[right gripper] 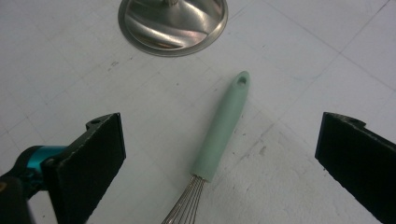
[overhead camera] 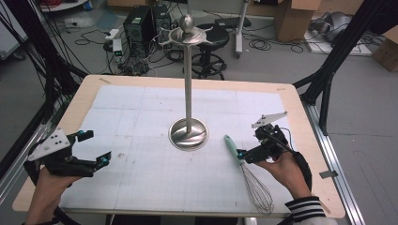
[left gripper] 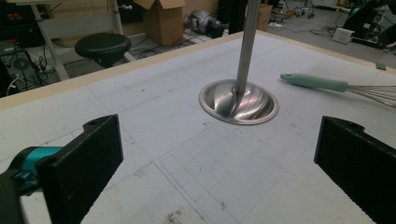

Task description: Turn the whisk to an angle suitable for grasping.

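Note:
A whisk with a mint-green handle [overhead camera: 232, 147] and wire head [overhead camera: 257, 188] lies flat on the white gridded mat, right of a tall metal stand whose round base [overhead camera: 188, 134] sits mid-table. My right gripper [overhead camera: 251, 146] hovers open over the handle. In the right gripper view the handle [right gripper: 225, 123] runs between the two wide-apart jaws of my right gripper [right gripper: 224, 143], touching neither. My left gripper [overhead camera: 95, 148] is open at the table's left, empty. The left gripper view has the left gripper [left gripper: 215, 163] facing the stand base [left gripper: 239, 101] and the whisk handle [left gripper: 315, 83].
The stand's pole rises to a hooked top with a ball [overhead camera: 187, 29]. The mat [overhead camera: 141, 178] covers most of the wooden table [overhead camera: 309, 136]. Beyond the far edge stand a black stool [overhead camera: 212, 37], computer boxes and floor cables.

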Tool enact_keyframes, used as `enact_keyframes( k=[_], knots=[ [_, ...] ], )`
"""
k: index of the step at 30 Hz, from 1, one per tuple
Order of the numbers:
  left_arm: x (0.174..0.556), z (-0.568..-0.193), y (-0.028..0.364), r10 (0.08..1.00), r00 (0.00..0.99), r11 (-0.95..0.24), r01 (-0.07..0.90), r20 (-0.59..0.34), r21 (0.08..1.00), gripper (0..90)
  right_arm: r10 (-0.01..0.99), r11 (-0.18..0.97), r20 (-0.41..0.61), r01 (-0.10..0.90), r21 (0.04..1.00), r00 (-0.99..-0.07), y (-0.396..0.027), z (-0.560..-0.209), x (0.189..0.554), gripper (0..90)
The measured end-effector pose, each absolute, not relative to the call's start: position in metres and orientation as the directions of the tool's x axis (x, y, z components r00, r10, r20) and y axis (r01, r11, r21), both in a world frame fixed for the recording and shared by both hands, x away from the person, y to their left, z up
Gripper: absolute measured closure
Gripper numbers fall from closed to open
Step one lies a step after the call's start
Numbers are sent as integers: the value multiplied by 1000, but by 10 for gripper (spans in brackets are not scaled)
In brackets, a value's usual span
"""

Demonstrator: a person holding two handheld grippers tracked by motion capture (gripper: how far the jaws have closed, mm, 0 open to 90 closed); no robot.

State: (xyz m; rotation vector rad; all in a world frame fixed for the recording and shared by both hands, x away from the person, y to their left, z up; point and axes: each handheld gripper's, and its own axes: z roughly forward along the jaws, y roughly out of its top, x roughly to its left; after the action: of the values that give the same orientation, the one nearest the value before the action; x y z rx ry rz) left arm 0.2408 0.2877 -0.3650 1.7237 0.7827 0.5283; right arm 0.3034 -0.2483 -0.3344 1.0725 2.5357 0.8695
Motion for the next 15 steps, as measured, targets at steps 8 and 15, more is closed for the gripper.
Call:
enact_keyframes(
  k=[8, 15],
  knots=[
    [241, -366, 286, 732, 680, -168, 236, -39, 957, 17, 738, 560, 19, 628, 541, -674, -238, -350, 319, 5],
    [241, -366, 288, 737, 674, -163, 237, -41, 958, 17, 739, 583, 14, 650, 489, -674, -230, -360, 326, 5]
  ],
)
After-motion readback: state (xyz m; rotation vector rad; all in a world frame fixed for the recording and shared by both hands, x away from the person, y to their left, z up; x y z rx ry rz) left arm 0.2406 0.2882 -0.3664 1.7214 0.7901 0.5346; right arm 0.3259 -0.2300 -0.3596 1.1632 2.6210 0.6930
